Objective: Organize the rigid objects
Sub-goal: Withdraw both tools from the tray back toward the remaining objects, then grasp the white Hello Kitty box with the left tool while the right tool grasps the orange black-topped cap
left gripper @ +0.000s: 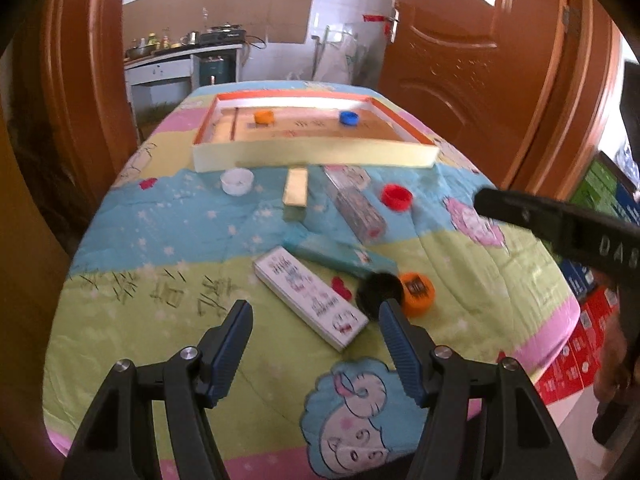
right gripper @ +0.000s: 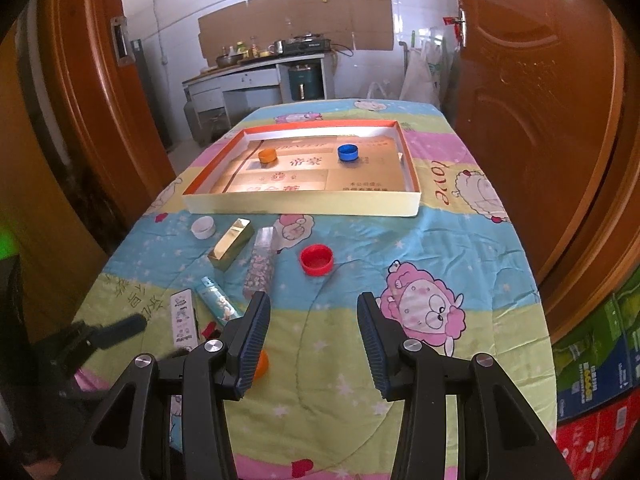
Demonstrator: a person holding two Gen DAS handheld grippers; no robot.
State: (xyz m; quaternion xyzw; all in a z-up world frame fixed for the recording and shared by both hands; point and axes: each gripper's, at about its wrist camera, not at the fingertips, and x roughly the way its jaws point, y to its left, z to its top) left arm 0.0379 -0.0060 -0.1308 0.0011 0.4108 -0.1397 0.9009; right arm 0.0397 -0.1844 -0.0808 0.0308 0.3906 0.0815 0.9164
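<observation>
While both grippers hover low in their frames with jaws spread wide and empty, the left gripper (left gripper: 316,320) sits over a white box (left gripper: 310,298), black cap (left gripper: 380,290) and orange cap (left gripper: 418,294) at centre. The right gripper (right gripper: 314,320) hangs above bare cloth. Upper centre, the tray (right gripper: 304,202) holds an orange cap (right gripper: 267,155) and blue cap (right gripper: 347,153). Mid-frame on the tabletop (right gripper: 460,240): red cap (right gripper: 316,259), gold box (right gripper: 231,244), white cap (right gripper: 203,227).

An orange cap (right gripper: 267,155) and a blue cap (right gripper: 347,153) are sitting in the far tray (right gripper: 304,204); white cap (right gripper: 203,227), gold box (right gripper: 232,243), clear box (right gripper: 261,264) and red cap (right gripper: 316,259) are lying nearer.
</observation>
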